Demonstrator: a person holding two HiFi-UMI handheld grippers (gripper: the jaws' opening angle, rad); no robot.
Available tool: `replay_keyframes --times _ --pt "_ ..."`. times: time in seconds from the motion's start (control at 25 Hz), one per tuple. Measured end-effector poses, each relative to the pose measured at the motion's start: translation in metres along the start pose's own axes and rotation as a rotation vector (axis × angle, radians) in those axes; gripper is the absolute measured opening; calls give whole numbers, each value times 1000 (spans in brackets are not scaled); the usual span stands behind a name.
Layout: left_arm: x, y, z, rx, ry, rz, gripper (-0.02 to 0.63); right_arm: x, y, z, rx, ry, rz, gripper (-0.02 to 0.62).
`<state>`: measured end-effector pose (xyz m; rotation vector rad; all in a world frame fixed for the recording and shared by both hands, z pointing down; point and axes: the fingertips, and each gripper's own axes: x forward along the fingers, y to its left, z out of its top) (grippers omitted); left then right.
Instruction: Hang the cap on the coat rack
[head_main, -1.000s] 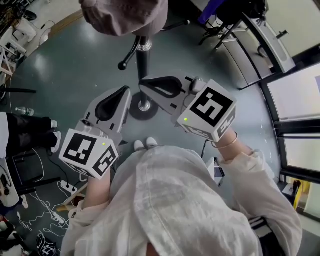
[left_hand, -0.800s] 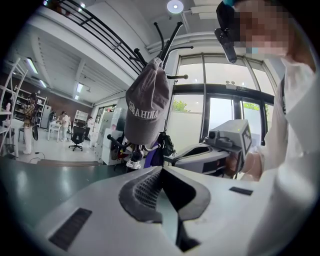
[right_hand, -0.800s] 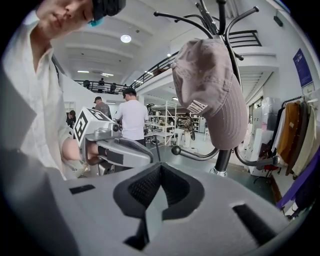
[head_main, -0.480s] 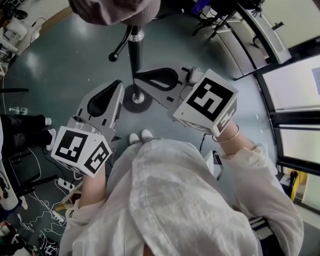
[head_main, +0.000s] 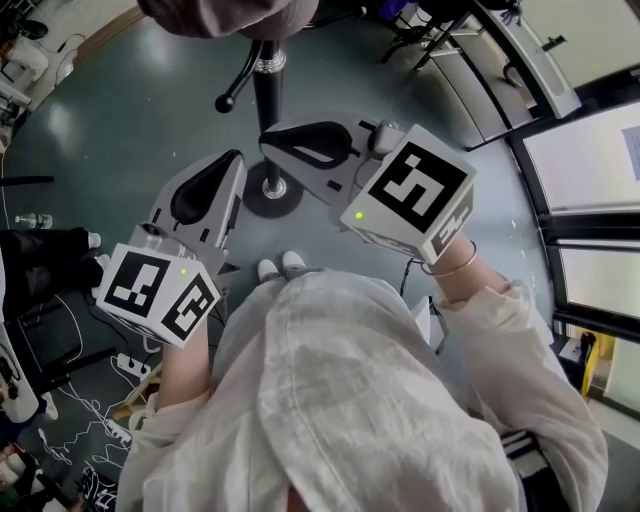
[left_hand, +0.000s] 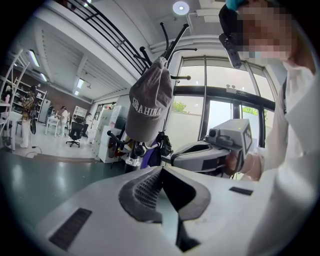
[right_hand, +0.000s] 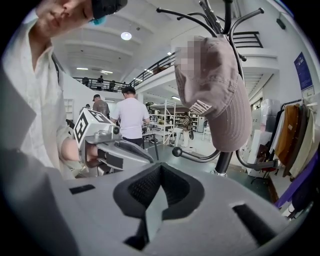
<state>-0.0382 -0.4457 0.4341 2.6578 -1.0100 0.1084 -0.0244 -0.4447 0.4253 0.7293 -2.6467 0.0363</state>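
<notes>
A grey-brown cap (head_main: 230, 14) hangs on top of the black coat rack (head_main: 267, 92) at the head view's upper edge. The cap (left_hand: 149, 102) droops over the rack's hooks (left_hand: 172, 37) in the left gripper view, and the cap (right_hand: 216, 92) fills the upper right of the right gripper view. My left gripper (head_main: 232, 160) is below and left of the pole, jaws shut on nothing. To the pole's right is my right gripper (head_main: 268, 140), likewise shut and empty. Neither touches the cap. Each gripper sees the other: the right gripper (left_hand: 174, 159) and the left gripper (right_hand: 149, 159).
The rack's round base (head_main: 270, 192) stands on the grey floor just ahead of my shoes (head_main: 281, 267). Cables and a power strip (head_main: 130, 372) lie at lower left, a bottle (head_main: 36, 221) at left. Clothes (right_hand: 292, 135) hang at right. People stand in the background (right_hand: 129, 117).
The view has tilted so the cap and pole sit higher in the frame. Both grippers have drifted slightly up and left and stay shut, clear of the cap.
</notes>
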Motion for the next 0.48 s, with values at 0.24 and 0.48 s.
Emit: replay_keyframes --times 0.24,0.48 --pt "-1 -3 -2 3 0 -6 15 -2 4 0 -17 7 -1 2" --pt "-2 -7 -2 13 -1 -18 15 -3 8 -1 -2 -11 -6 2"
